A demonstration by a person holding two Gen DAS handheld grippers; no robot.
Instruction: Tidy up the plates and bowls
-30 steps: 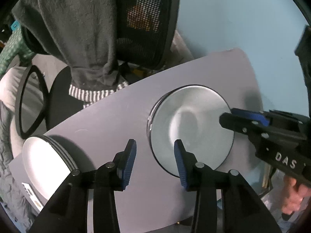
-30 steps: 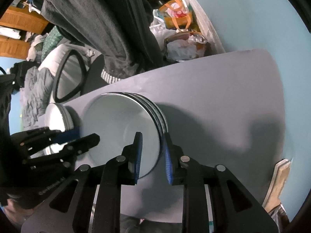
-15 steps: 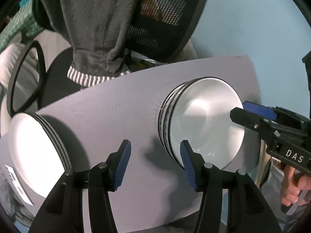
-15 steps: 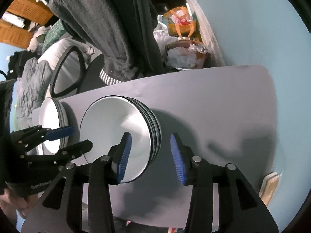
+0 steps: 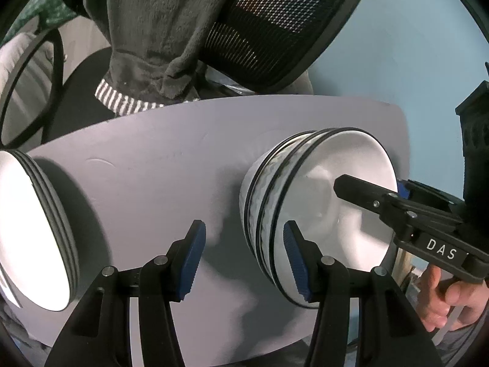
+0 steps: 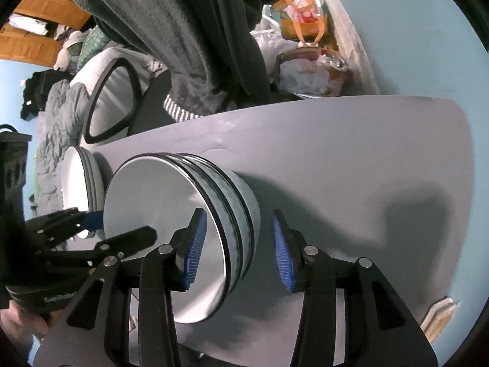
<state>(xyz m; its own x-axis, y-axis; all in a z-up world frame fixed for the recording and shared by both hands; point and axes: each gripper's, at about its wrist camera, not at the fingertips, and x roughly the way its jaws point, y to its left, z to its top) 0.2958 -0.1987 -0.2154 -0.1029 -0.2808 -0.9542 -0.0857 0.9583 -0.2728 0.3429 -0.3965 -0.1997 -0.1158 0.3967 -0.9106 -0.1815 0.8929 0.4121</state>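
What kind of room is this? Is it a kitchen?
Probably not a kitchen. It looks like a lived-in bedroom or study: a mesh office chair with a grey garment draped over it, rumpled bedding, and bags of clutter behind the small grey table.

Black left gripper and right gripper — blue ribbed pads, silver screws.

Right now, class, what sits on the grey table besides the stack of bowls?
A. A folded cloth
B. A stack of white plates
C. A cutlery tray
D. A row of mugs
B: a stack of white plates with dark rims rests on the grey table, apart from the stack of bowls.
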